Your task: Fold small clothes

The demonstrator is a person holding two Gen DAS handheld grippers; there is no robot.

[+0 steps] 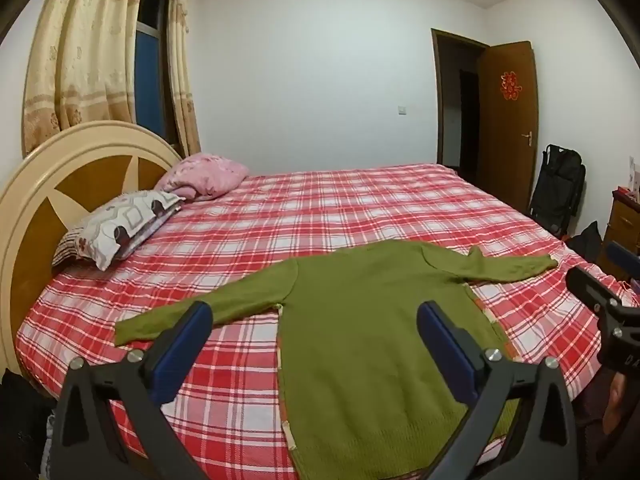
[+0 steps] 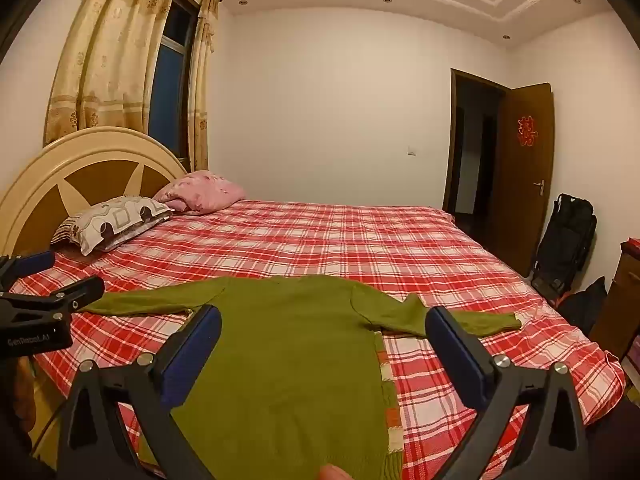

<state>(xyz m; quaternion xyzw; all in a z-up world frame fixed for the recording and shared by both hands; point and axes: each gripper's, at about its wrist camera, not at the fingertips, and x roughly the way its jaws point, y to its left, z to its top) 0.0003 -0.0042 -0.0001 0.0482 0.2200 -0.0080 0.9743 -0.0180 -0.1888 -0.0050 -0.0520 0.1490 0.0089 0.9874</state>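
Observation:
A small green knit sweater (image 1: 360,320) lies flat on the red plaid bed (image 1: 320,208), both sleeves spread out sideways, hem toward me. It also shows in the right wrist view (image 2: 288,344). My left gripper (image 1: 314,316) is open and empty, held above the sweater's lower left part. My right gripper (image 2: 324,320) is open and empty above the sweater's body, its right finger near the right sleeve (image 2: 460,320). Each gripper shows at the edge of the other's view.
Two pillows (image 1: 128,224) lie by the round headboard (image 1: 60,184) at the left. A black bag (image 1: 556,188) and a wooden cabinet (image 1: 622,224) stand beyond the bed's right side, by an open door (image 1: 508,120).

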